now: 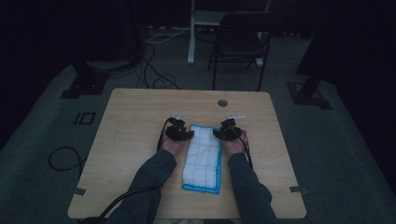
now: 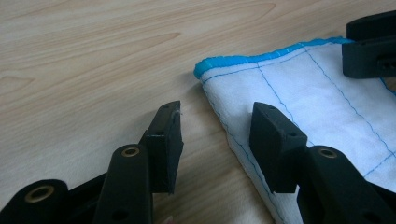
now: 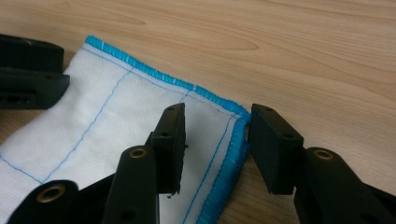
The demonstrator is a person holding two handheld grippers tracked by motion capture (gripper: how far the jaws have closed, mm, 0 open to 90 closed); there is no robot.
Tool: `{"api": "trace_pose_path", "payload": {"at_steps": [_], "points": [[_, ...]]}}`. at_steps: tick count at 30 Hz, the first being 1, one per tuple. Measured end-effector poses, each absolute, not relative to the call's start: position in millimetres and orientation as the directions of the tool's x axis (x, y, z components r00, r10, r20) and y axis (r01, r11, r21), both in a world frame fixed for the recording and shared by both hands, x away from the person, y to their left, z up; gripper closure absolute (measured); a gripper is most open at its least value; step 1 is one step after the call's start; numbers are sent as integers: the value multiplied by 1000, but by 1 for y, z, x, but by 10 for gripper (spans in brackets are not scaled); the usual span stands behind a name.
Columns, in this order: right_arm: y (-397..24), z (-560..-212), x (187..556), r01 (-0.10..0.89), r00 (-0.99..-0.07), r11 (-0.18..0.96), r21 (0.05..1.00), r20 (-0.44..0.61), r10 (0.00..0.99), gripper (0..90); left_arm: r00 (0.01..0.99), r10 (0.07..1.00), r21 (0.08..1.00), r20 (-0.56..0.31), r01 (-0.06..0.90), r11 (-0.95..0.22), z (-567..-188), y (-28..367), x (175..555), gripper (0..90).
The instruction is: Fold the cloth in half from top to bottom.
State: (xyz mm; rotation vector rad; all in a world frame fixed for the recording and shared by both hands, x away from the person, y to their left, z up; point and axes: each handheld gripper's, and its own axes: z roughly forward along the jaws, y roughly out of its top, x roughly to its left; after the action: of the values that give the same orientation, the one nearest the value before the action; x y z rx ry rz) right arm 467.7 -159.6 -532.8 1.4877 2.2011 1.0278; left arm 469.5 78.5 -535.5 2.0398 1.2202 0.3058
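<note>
Cloth (image 1: 202,157), white with thin blue stitched lines and a bright blue edge, is laid flat and folded into a long strip on the wooden bench (image 1: 130,140). It is placed near the middle of the bench, a bit toward the person's side.

The left claw (image 1: 180,132) is seen at the far left corner of the cloth. In the left claw view its jaws are spread wide. One jaw is over bare wood just beside the cloth (image 2: 299,107), and the other is over the white part. The long folded edge is between them, but nothing is gripped.

The right claw (image 1: 227,132) is seen at the far right corner of the cloth. In the right claw view its jaws are also apart. One jaw is over the white part of the cloth (image 3: 140,112), and the other is just past the blue edge. The corner is between them, and it is not squeezed.

Both claws are held by hands (image 1: 173,145) in grey sleeves (image 1: 149,179).
</note>
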Motion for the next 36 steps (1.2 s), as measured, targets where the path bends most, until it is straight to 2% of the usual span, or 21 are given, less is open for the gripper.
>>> {"api": "trace_pose_path", "payload": {"at_steps": [5,13,17,19,24,31,36], "points": [[-164,-532,465,693,-385,196,694,127,914,555,511,845,704,-155,657,-268,-534,78,471,541],[-163,-535,465,705,-377,199,681,121,918,548,493,853,694,-170,675,-252,-534,70,478,541],[-160,-535,466,701,-382,213,681,107,918,575,489,856,694,-166,675,-251,-536,66,479,543],[-159,-535,467,700,-386,217,680,105,917,629,483,862,691,-155,676,-255,-536,64,478,566],[-153,-534,468,698,-416,243,674,104,903,789,493,858,667,-145,689,-284,-534,54,477,790],[-159,-536,471,705,-426,215,676,161,890,841,514,842,659,-164,693,-294,-533,58,478,853],[-157,-534,470,696,-433,230,681,141,890,852,515,843,659,-158,690,-298,-531,59,478,869]]}}
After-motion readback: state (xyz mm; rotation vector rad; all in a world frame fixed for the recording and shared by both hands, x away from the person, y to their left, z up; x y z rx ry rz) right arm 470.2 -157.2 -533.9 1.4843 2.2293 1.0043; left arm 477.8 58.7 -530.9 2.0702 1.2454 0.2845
